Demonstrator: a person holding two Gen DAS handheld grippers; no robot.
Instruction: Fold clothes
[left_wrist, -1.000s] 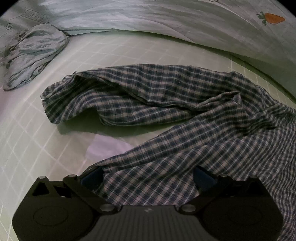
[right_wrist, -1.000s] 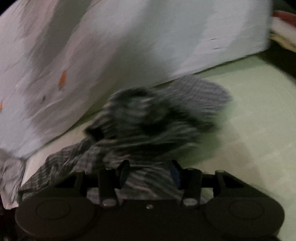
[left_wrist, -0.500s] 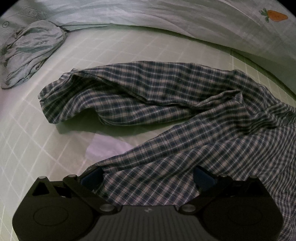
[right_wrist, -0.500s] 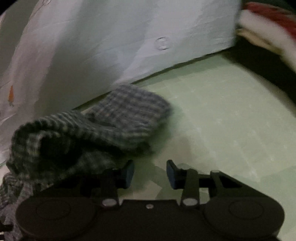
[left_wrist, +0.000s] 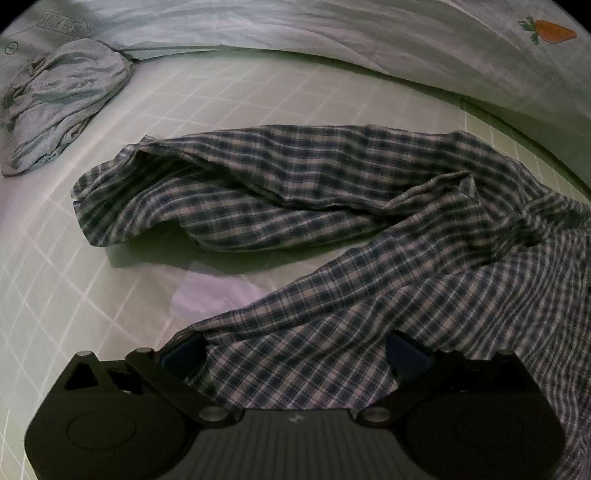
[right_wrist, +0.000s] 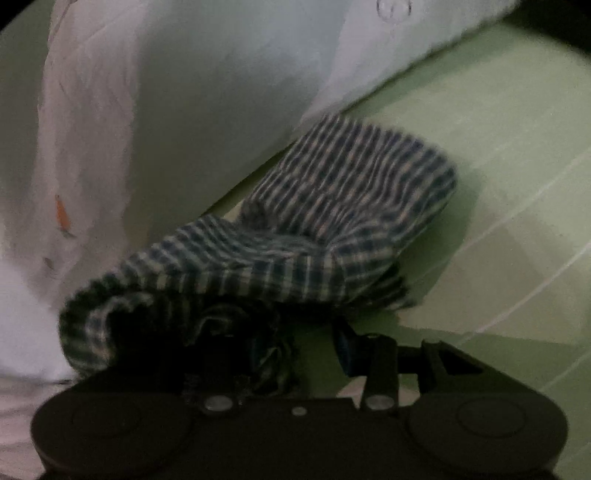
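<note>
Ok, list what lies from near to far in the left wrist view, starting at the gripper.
left gripper, open with plaid cloth lying between its fingers → plaid shirt spread on the grid-lined sheet → crumpled grey garment at far left → pale quilt with a carrot print along the back.

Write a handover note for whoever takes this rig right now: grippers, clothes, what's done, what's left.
Left gripper: open, jaws wide, plaid garment lying flat between them.
Right gripper: open, jaws just closing a little; a bunched end of the garment sits against one finger, the other pad is clear.
Garment sprawled unfolded on the green checked sheet; crumpled grey garment at far left.
Done: no fold visible.
Left: grip, flatten, fold both.
</note>
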